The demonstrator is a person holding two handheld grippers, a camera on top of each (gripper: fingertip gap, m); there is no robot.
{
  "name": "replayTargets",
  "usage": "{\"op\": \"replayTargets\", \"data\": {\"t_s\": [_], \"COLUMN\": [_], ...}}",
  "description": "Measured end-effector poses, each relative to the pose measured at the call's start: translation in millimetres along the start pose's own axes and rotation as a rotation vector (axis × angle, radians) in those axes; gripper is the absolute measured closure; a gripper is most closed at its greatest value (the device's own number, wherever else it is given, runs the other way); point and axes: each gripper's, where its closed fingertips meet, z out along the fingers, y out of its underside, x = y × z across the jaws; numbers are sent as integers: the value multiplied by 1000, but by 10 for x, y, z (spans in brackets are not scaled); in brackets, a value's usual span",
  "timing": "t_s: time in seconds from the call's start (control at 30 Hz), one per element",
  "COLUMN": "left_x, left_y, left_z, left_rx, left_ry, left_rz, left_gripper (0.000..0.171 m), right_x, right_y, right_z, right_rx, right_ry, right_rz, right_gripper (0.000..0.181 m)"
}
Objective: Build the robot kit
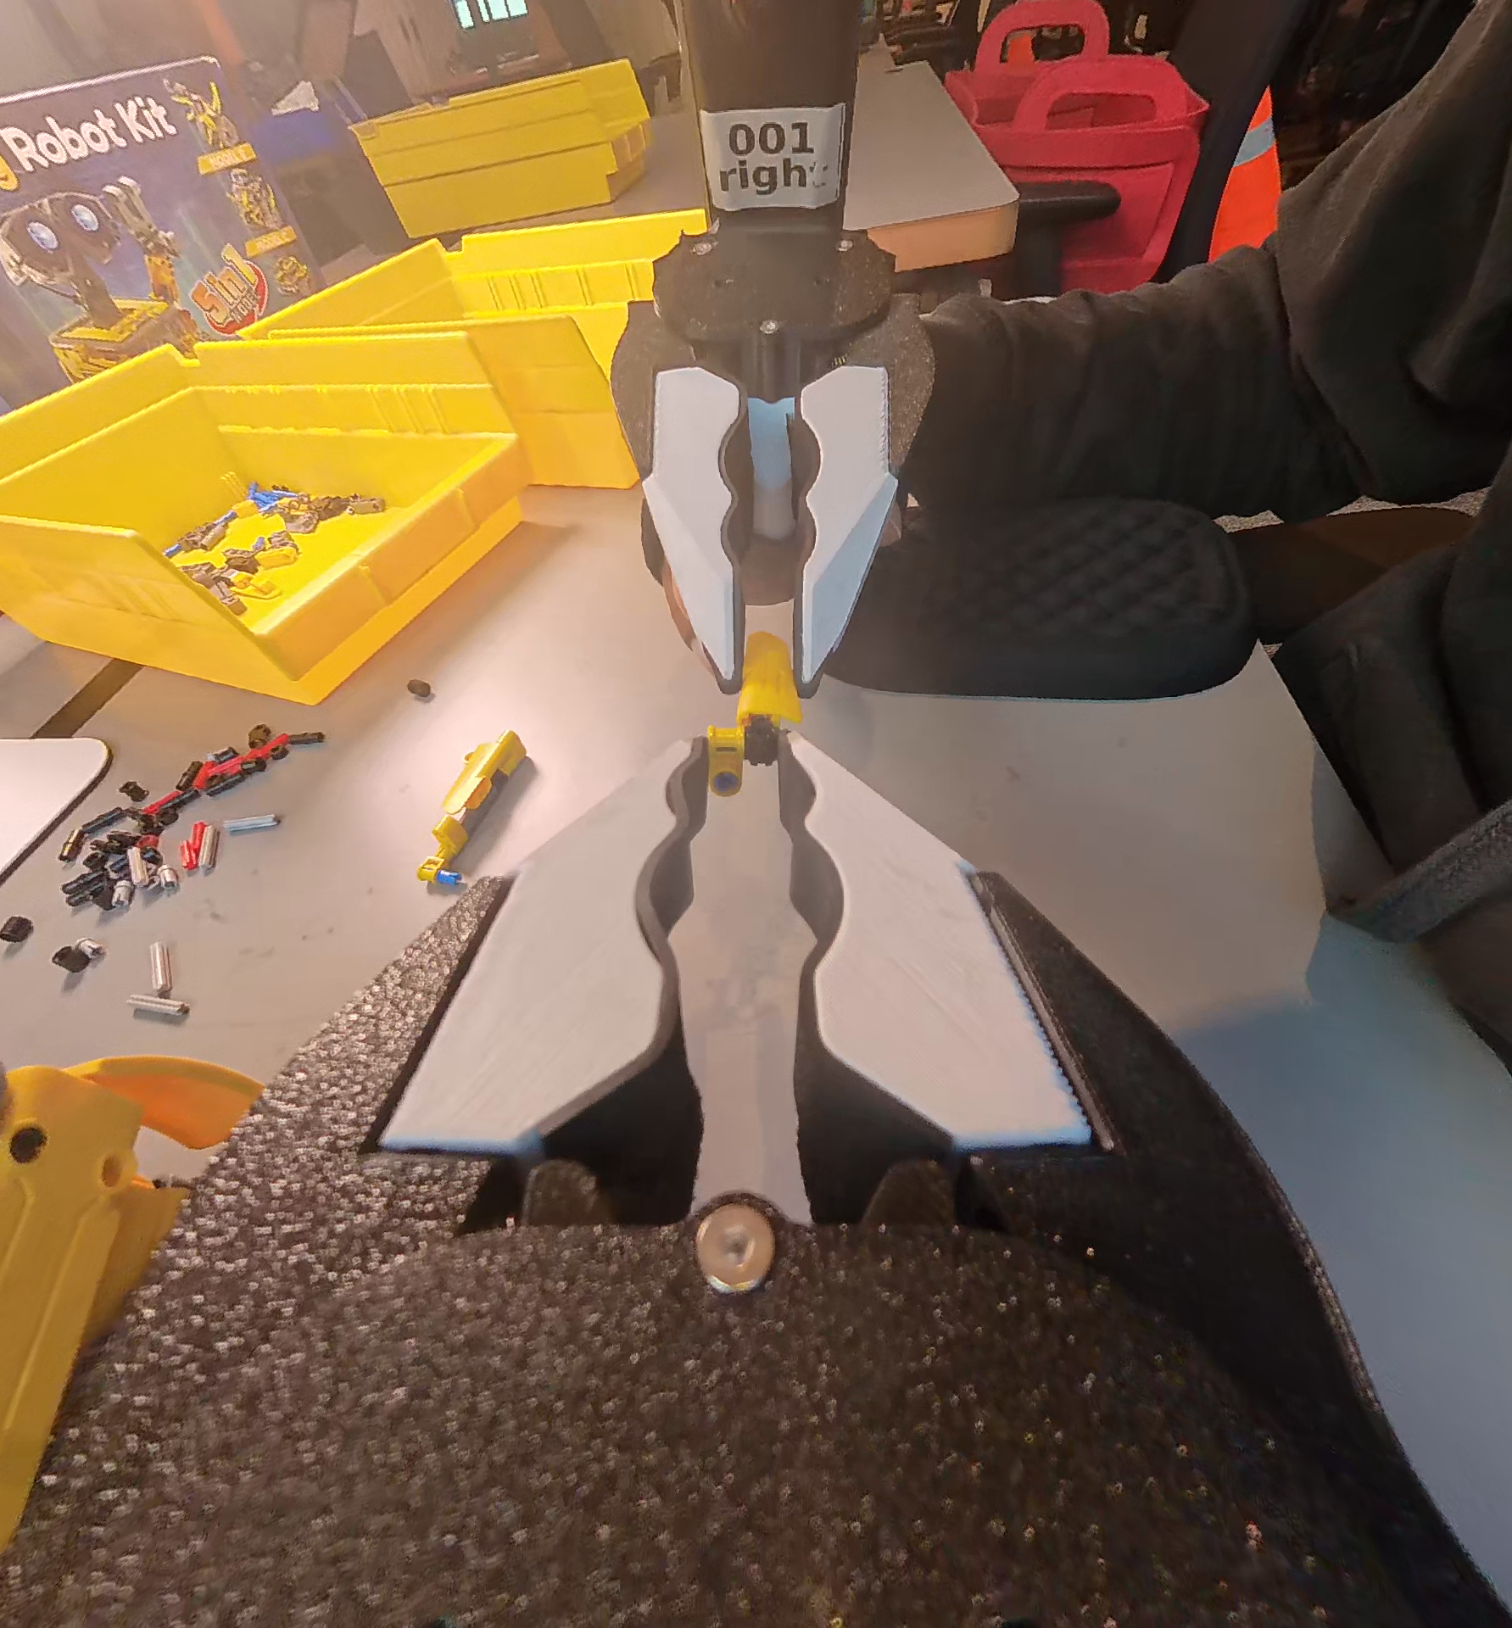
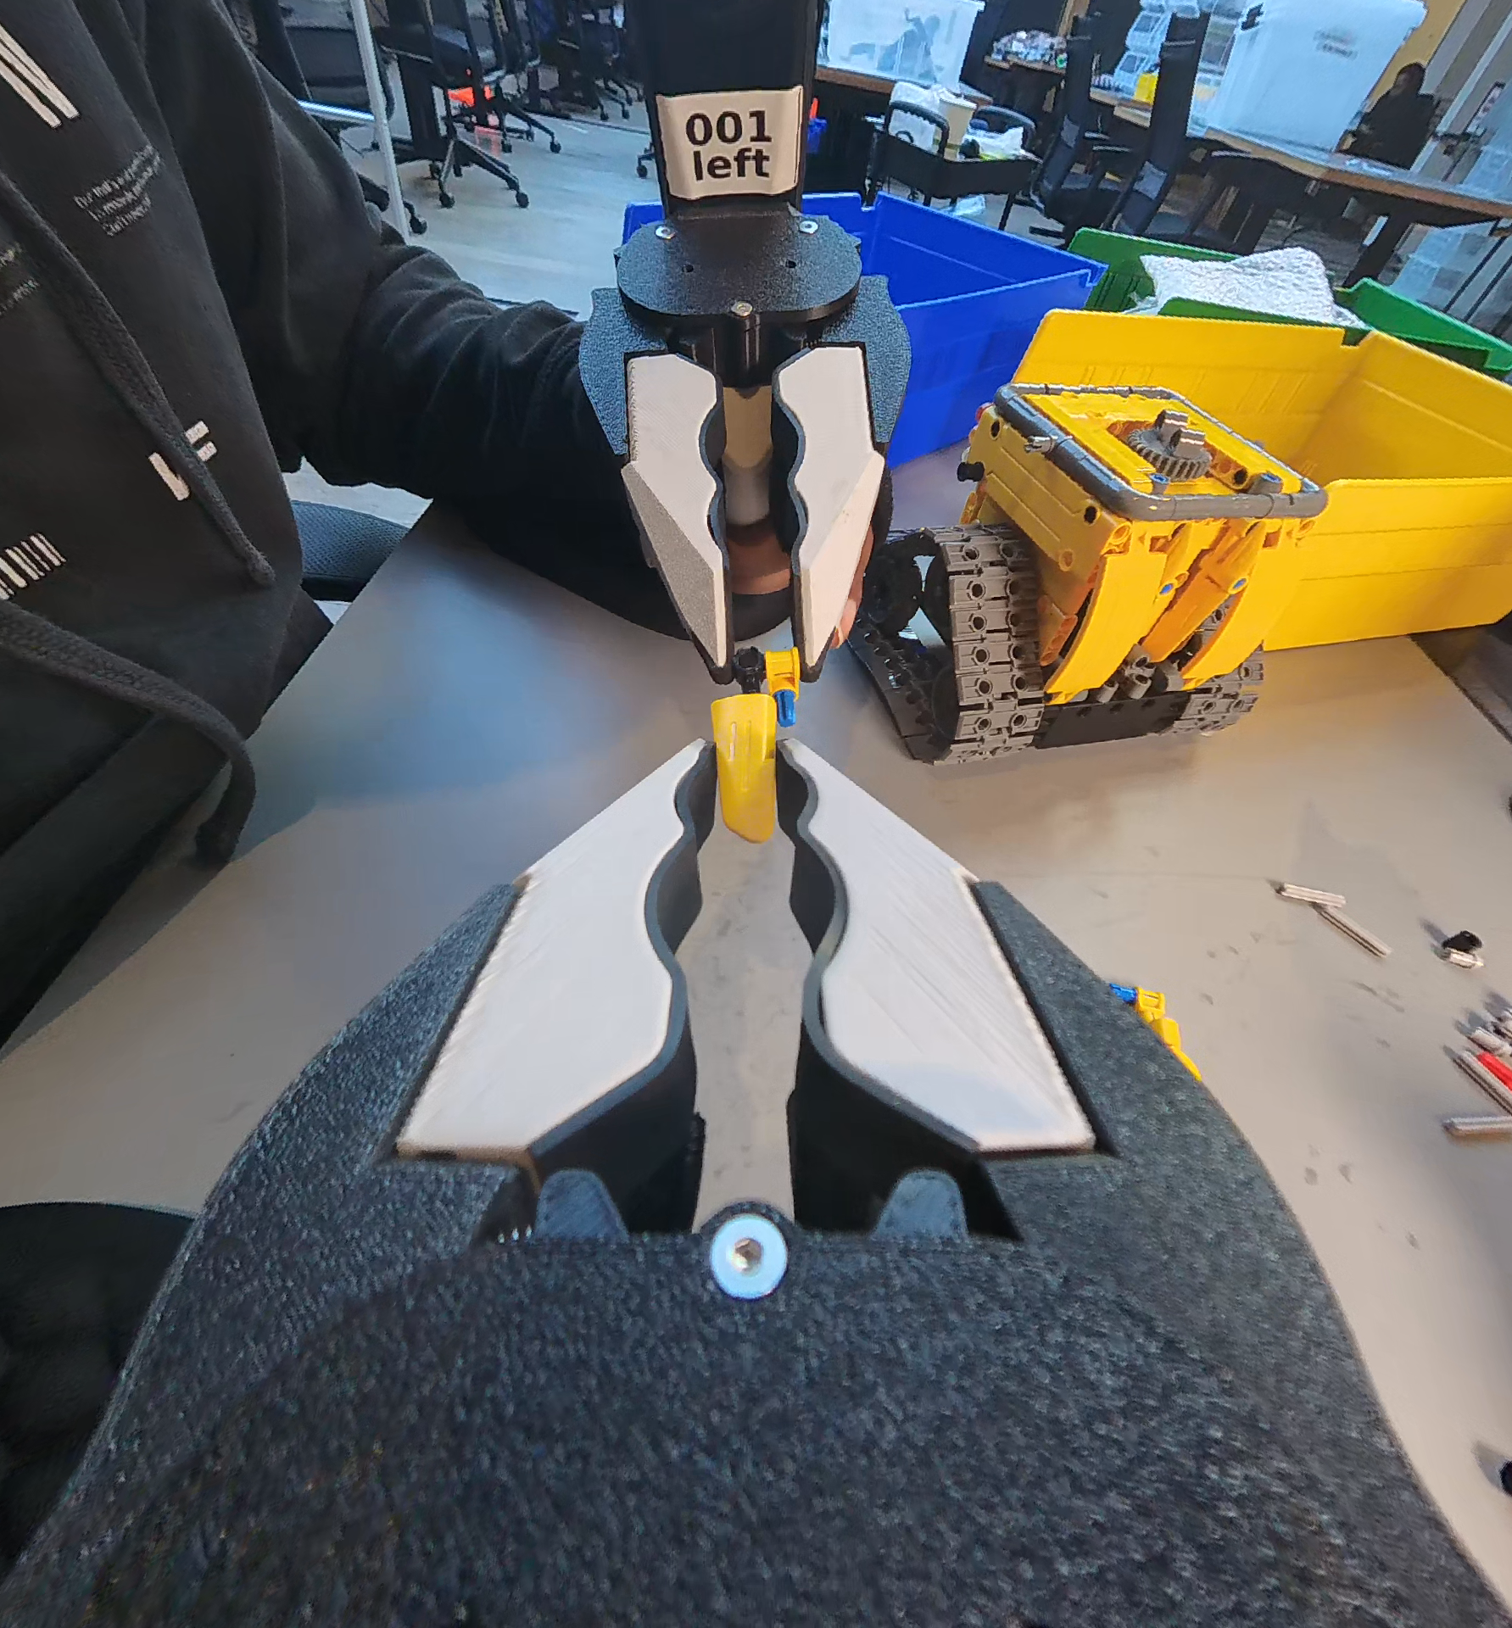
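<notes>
My left gripper (image 1: 743, 749) is shut on a small yellow connector (image 1: 724, 758) with a black pin and a blue pin. My right gripper (image 1: 767, 685) faces it tip to tip and is shut on a curved yellow panel (image 1: 770, 669). The two pieces meet between the tips, held a little above the grey table (image 1: 1043, 846). In the right wrist view my right gripper (image 2: 745, 753) pinches the panel (image 2: 743, 784), and the left gripper (image 2: 765, 674) holds the connector (image 2: 781, 671) just beyond it. I cannot tell whether the pieces are locked together.
A second yellow arm piece (image 1: 479, 793) and loose pins (image 1: 153, 837) lie to the left. Yellow bins (image 1: 232, 529) and a kit box (image 1: 91, 229) stand behind. A yellow tracked model (image 2: 1104, 573) stands to the right by yellow (image 2: 1395, 493), blue (image 2: 963, 291) and green bins. A person's dark sleeves hold both grippers. Left and right tips are no more than a few centimetres apart.
</notes>
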Motion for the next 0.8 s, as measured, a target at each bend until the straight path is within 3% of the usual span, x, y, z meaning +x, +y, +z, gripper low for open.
{"op": "replayTargets", "data": {"t_s": [0.37, 0.57, 0.8], "left_x": [-52, -73, -102], "left_y": [-27, -32, -8], "left_z": [-36, -45, -42], "left_rx": [14, 20, 11], "left_ry": [-18, -25, -38], "left_rz": [-8, -16, -22], "left_gripper": [157, 157, 157], "right_x": [47, 57, 29], "right_y": [73, 429, 523], "right_z": [-27, 6, 66], "right_rx": [-28, -203, -233], "right_ry": [11, 5, -12], "right_rz": [9, 15, 23], "right_gripper": [168, 168, 168]}}
